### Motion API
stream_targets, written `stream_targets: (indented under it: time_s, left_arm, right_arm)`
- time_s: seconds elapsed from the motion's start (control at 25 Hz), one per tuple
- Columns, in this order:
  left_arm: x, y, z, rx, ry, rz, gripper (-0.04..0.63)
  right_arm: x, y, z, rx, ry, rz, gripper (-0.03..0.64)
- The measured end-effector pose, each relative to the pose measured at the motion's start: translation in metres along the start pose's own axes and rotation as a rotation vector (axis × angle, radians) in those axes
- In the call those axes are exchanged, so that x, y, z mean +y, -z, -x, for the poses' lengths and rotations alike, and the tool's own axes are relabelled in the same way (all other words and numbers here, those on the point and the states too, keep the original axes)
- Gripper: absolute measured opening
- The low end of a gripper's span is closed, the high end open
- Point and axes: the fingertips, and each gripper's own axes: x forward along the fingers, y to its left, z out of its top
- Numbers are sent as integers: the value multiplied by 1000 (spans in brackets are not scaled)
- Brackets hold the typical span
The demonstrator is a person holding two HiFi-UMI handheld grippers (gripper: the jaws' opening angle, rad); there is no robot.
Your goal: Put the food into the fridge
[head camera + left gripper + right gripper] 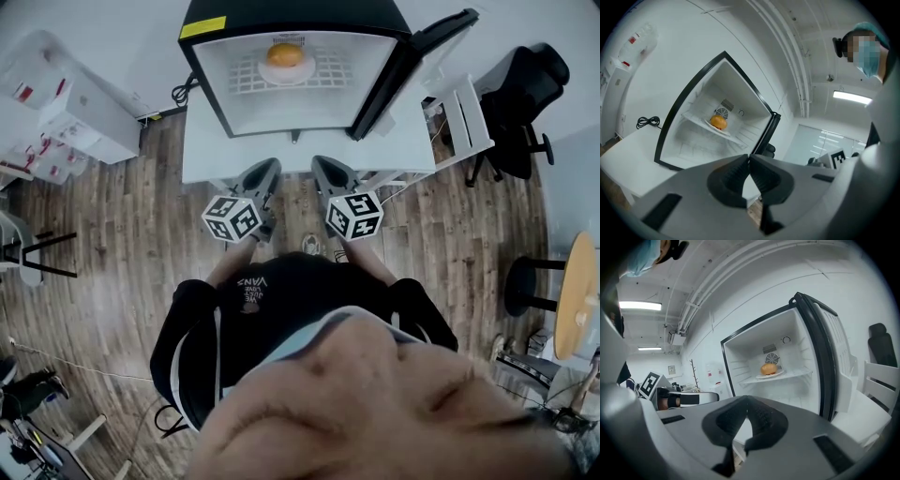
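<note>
Facing one compact black-cased fridge (300, 11) with a white interior, I hold two grippers side by side in front of it.

1. Grippers: two. My left gripper (749, 158) has its jaws pressed fully together with nothing between them. My right gripper (746, 401) has its jaws closed the same way, also empty. Each carries one white cube with black square markers, so two cubes: left cube (232, 217), right cube (354, 215).
2. Food: one round orange-brown bun (285, 54). It sits on one white plate (286, 75), which rests on the single white wire shelf (246, 77) inside the fridge, in front of one round vent grille (722, 112) on the rear wall.
3. Door: one black-edged fridge door (403, 66), swung open at the right side.
4. Support: the fridge stands on one white tabletop (202, 155). One coiled black cable (648, 122) lies on the tabletop to the left of the fridge.
5. Writing: one yellow rectangular label (202, 27) sits at the fridge's top corner; its print is too small to read. White lettering on my black top (251, 281) reads "VANS".
</note>
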Motion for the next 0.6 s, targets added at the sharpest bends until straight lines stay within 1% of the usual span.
stream_targets:
  time_s: [0.6]
  left_arm:
    - [-6,1,35,12,47,-18,23]
  right_arm:
    - [38,4,16,-21,36,21,12]
